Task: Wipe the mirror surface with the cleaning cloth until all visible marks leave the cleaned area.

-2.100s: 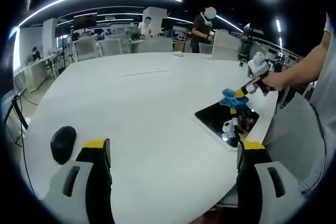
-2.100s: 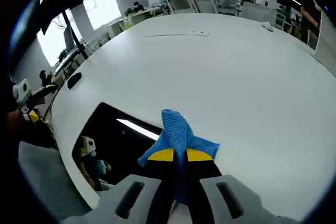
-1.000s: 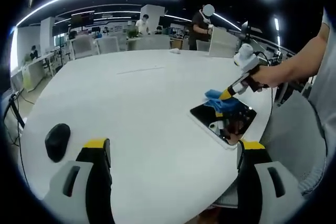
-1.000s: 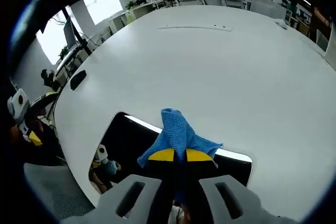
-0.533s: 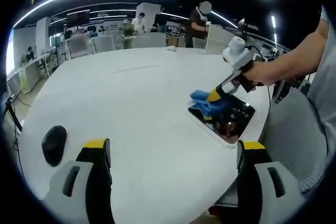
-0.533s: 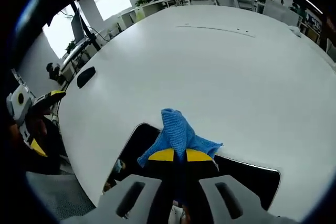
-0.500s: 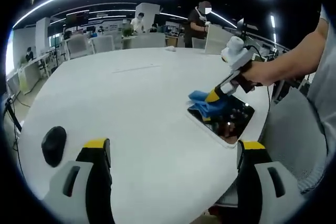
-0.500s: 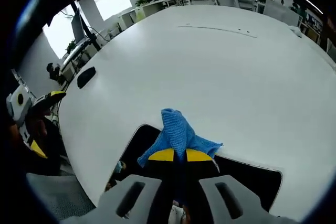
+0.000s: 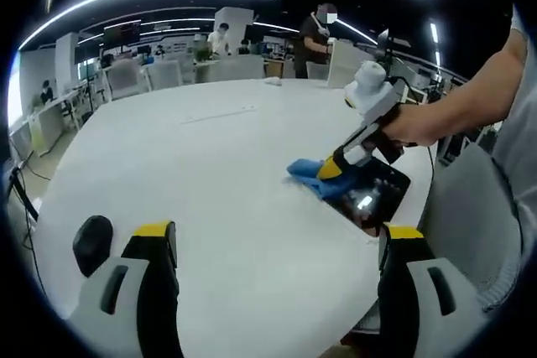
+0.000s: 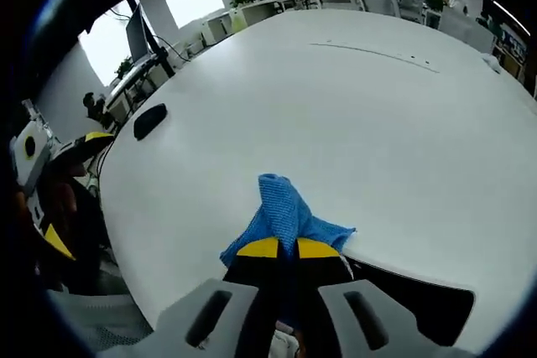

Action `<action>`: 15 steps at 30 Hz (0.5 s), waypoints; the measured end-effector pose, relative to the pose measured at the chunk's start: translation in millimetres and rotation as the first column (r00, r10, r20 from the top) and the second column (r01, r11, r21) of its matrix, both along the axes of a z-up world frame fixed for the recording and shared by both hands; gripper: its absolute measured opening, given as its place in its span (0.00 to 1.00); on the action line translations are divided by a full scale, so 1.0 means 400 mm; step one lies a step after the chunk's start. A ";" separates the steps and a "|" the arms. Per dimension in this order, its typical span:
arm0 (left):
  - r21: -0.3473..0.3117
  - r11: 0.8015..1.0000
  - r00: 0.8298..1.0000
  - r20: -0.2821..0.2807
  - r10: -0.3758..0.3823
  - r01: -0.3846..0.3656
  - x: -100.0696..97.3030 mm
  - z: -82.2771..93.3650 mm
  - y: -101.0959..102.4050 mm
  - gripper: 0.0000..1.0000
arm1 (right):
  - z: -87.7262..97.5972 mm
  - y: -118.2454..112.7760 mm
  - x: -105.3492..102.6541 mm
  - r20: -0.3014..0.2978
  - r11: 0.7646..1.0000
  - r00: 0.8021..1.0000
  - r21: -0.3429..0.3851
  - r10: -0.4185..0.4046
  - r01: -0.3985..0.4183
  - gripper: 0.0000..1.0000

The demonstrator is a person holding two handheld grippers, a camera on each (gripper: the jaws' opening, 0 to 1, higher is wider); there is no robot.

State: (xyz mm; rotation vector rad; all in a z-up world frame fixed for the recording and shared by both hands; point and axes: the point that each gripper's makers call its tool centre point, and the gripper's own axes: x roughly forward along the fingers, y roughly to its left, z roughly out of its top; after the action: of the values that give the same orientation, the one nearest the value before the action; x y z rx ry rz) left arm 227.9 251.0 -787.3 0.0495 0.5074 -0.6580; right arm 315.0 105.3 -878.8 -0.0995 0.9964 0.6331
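The crumpled blue cleaning cloth (image 10: 285, 220) is pinched between the yellow-tipped jaws of the right gripper (image 10: 279, 248), bunching out ahead of them at the far-left edge of the dark rectangular mirror (image 9: 369, 194) near the rim of the round white table (image 9: 210, 165). Compared with half a second ago, the cloth has slid off the glass's middle toward that edge, partly onto the tabletop. The left gripper (image 9: 273, 245) hangs spread wide with nothing between its jaws, above the table near a black computer mouse (image 9: 92, 236).

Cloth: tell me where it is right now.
The cloth is clamped in the right gripper, at the mirror's far edge, spilling onto the white table.
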 end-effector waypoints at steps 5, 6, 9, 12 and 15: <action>0.003 1.000 1.000 -0.011 0.004 -0.004 -0.016 -0.012 -0.001 0.99 | 0.000 -0.005 -0.003 -0.003 1.000 1.000 -0.006 0.005 -0.005 0.00; 0.006 1.000 1.000 -0.012 0.001 -0.001 -0.018 -0.011 -0.002 0.99 | 0.001 -0.004 -0.009 -0.003 1.000 1.000 -0.011 0.006 -0.006 0.00; 0.002 1.000 1.000 -0.005 0.004 -0.004 -0.016 -0.001 -0.001 0.99 | 0.001 -0.006 -0.021 -0.012 1.000 1.000 -0.012 0.001 -0.001 0.00; 0.004 1.000 1.000 0.004 0.002 -0.002 -0.016 0.006 -0.002 0.99 | 0.000 -0.005 -0.036 -0.015 1.000 1.000 -0.020 0.007 -0.008 0.00; 0.000 1.000 1.000 0.011 0.010 -0.010 -0.011 0.011 0.002 0.99 | 0.000 -0.005 -0.053 -0.019 0.999 1.000 -0.027 0.019 -0.020 0.00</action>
State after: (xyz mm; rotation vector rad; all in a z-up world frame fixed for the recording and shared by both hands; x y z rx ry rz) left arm 223.5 251.9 -782.9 0.0501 0.4972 -0.6474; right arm 293.9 103.5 -878.8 -0.1274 1.0228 0.6397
